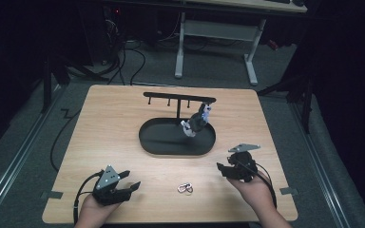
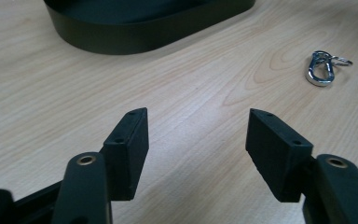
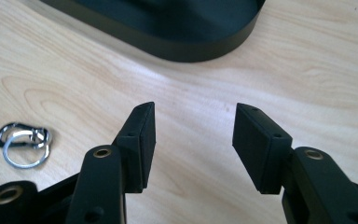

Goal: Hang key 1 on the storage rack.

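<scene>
Carabiner work sits at an in-between stage, as we read it. Going from the biggest thing down: our wooden table [image 1: 114, 123] stands on grey carpet in a dark room, with a white-legged desk [image 1: 218, 33] and loose cables beyond its far edge. On the table rests the black oval tray [image 1: 157, 142] with a hook rack [image 1: 180, 99] rising from it, and one keychain [image 1: 197, 121] already hangs from the hook nearest the rack's right end. That much looks done.

What looks left is the silver carabiner [image 1: 185, 188] with its key ring, lying flat on the bare wood near our edge, between the two tools and touching neither. Our left gripper [image 1: 123, 189] hovers beside it with jaws spread and nothing between them; our right gripper [image 1: 225, 169] is likewise spread and empty, though a bit narrower. We judge the pickup and hanging are yet to come.
</scene>
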